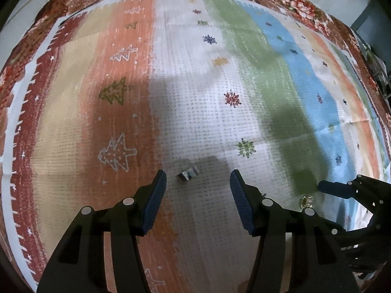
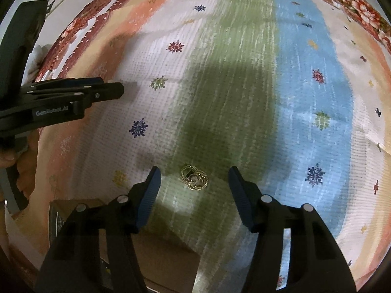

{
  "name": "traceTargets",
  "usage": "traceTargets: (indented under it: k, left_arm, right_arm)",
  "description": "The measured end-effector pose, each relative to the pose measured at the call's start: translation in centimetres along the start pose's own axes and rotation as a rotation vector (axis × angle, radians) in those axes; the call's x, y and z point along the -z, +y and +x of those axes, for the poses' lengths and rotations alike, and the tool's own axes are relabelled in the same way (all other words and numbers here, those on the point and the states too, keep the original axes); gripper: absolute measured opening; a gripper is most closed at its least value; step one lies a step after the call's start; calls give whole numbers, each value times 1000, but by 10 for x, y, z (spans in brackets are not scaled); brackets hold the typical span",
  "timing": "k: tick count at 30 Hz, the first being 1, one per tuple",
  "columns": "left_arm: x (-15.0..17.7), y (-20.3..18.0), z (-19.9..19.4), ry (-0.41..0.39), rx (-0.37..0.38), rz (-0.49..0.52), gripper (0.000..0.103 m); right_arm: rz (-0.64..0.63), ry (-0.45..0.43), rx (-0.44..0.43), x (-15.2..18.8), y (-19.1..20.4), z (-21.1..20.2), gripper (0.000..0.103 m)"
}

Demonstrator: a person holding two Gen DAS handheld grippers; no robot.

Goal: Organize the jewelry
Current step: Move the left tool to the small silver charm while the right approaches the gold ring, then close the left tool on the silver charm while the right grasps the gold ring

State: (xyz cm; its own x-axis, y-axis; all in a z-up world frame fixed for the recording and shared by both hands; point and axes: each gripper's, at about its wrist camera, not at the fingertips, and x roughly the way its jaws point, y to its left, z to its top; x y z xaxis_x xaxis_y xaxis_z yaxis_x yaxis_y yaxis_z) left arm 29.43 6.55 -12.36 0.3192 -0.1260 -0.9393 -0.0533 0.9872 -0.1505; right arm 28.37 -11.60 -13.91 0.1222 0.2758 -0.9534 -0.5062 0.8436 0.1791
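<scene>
A small silver ring (image 1: 187, 173) lies on the white band of the striped cloth, just ahead of my left gripper (image 1: 198, 180), whose jaws stand apart with nothing between them. A gold piece of looped rings (image 2: 194, 177) rests on the green band, between and slightly ahead of the tips of my right gripper (image 2: 194, 180); its pads do not touch it, and the gripper is open. The same gold piece (image 1: 307, 200) shows at the lower right of the left wrist view, below the right gripper's fingertip (image 1: 325, 185). The left gripper's fingers (image 2: 107, 90) enter the right wrist view from the left.
A striped cloth with tree and snowflake prints (image 1: 195, 85) covers the table, over a floral cloth at the edges (image 1: 305, 7). A brown cardboard box (image 2: 166, 256) sits under the right gripper near the front edge. A hand (image 2: 22, 168) holds the left gripper's handle.
</scene>
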Motion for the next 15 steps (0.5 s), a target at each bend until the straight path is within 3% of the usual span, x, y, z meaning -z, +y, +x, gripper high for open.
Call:
traceTargets:
  k: [9,11,15]
  left_arm:
    - [-3,4,10,14,-9,-10,47]
    - [-2,3,11,12,-12,-8,45]
    - [-2,2,14,11,-29,-2,39]
  right_arm:
    - [4,7,10,0,-4,4,51]
    - [4,9,5,0,-4,4,43]
    - [0,12,12,0,-3,5,39]
